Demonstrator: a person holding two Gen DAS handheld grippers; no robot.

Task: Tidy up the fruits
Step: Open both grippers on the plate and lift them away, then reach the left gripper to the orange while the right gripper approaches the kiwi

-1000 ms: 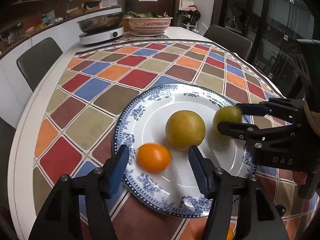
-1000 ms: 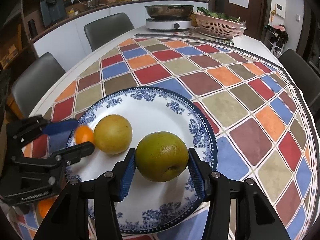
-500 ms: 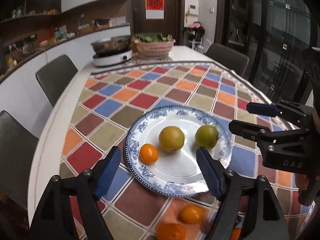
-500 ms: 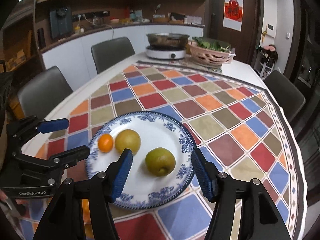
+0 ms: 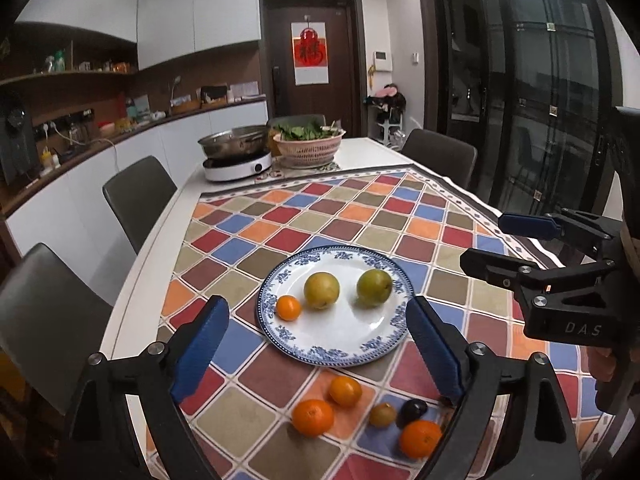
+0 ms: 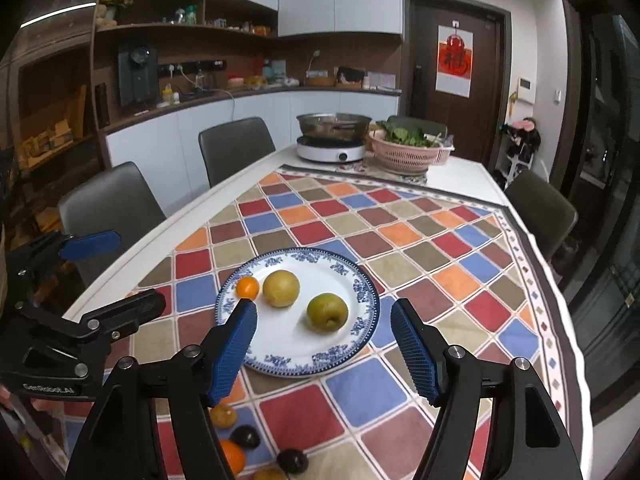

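A blue-and-white plate (image 5: pixel 340 354) (image 6: pixel 288 360) on the chequered cloth holds a small orange (image 5: pixel 288 307) (image 6: pixel 247 287), a yellow pear (image 5: pixel 321 290) (image 6: pixel 281 288) and a green pear (image 5: pixel 374 285) (image 6: pixel 327 313). Loose fruit lies in front of the plate: oranges (image 5: pixel 312 417) (image 5: pixel 345 390) (image 5: pixel 420 438), a small brown fruit (image 5: pixel 382 415) and a dark plum (image 5: pixel 414 410). My left gripper (image 5: pixel 316 356) is open and empty, raised above the near side of the plate. My right gripper (image 6: pixel 324 356) is open and empty, also raised back from the plate.
At the table's far end stand a steel pot on a white cooker (image 5: pixel 236 160) and a pink basket of greens (image 5: pixel 308 146). Grey chairs (image 5: pixel 138 196) line the left side, another (image 6: pixel 540 208) stands at the right. Dark plums (image 6: pixel 245 436) lie by the near edge.
Both grippers have pulled up and back from the plate. The right gripper let go of the green pear, which now rests on the plate. Loose fruit came into view.
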